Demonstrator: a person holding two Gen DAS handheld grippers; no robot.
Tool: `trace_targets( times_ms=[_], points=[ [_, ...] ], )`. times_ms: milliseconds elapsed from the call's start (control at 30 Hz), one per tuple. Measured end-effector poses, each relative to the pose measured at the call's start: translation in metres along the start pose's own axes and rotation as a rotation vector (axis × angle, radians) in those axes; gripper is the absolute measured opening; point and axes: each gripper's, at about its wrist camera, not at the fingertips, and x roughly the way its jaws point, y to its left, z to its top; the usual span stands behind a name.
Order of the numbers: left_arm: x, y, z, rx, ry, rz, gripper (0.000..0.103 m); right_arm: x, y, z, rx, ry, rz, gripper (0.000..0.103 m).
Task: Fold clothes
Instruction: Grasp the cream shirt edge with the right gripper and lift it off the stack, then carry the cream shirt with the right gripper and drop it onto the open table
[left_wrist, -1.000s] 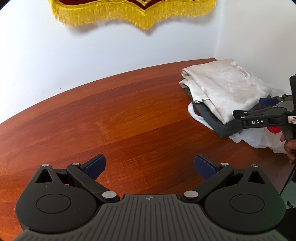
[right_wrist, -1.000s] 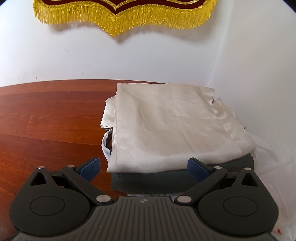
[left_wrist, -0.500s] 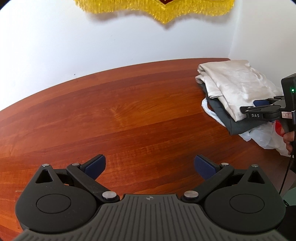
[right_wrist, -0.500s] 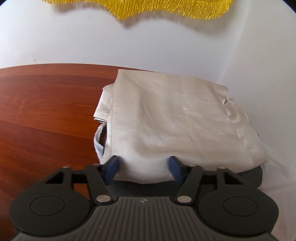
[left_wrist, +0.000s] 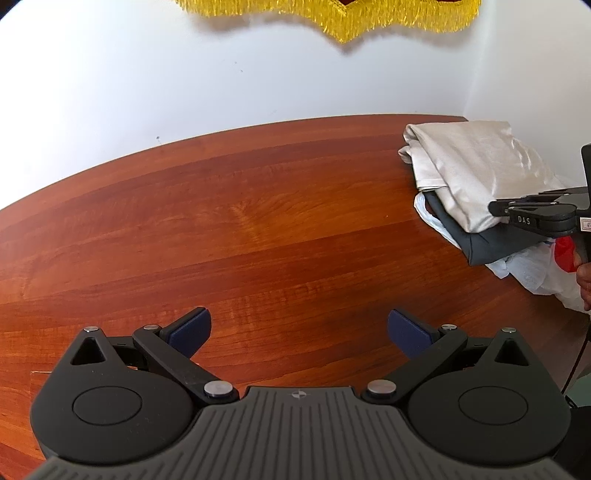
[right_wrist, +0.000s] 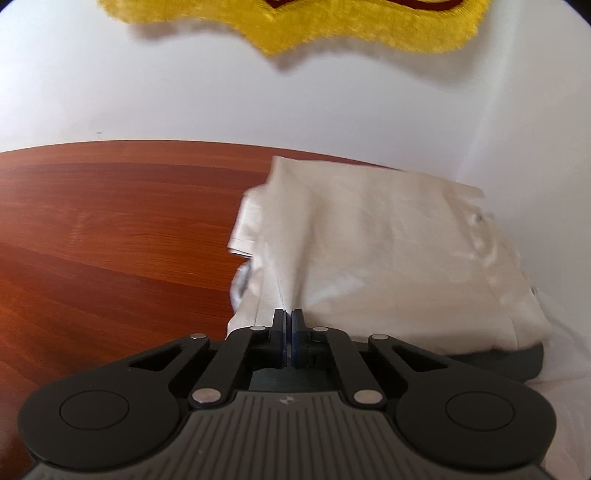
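Compared with a second earlier, when the right gripper (right_wrist: 288, 325) was spread wide before the clothes, its fingers have just been closing and are now pressed together on the near edge of the cream garment (right_wrist: 388, 251). A small ridge of cream cloth is pinched between the blue pads and pulled up into creases. The garment is seen folded on top of a dark grey garment (right_wrist: 517, 360), which lies on white plastic bags (left_wrist: 532, 269) at the far right corner of the wooden counter (left_wrist: 258, 229). The left gripper (left_wrist: 299, 330) is held over bare counter, well to the left of the pile, its fingers (left_wrist: 190, 328) spread wide and nothing gripped between them.
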Motion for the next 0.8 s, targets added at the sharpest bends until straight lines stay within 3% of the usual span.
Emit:
trace_targets(
  times_ms=[333,800],
  points=[
    [-0.012,0.056,-0.007,0.017,0.013,-0.026,0.103,-0.003,0.096,0.022,-0.013,0.007,0.137,0.002],
    [-0.025,0.169,-0.031,0.001,0.059,-0.001,0.103,0.000,0.292,0.065,-0.088,0.056,0.360,0.001]
  ],
)
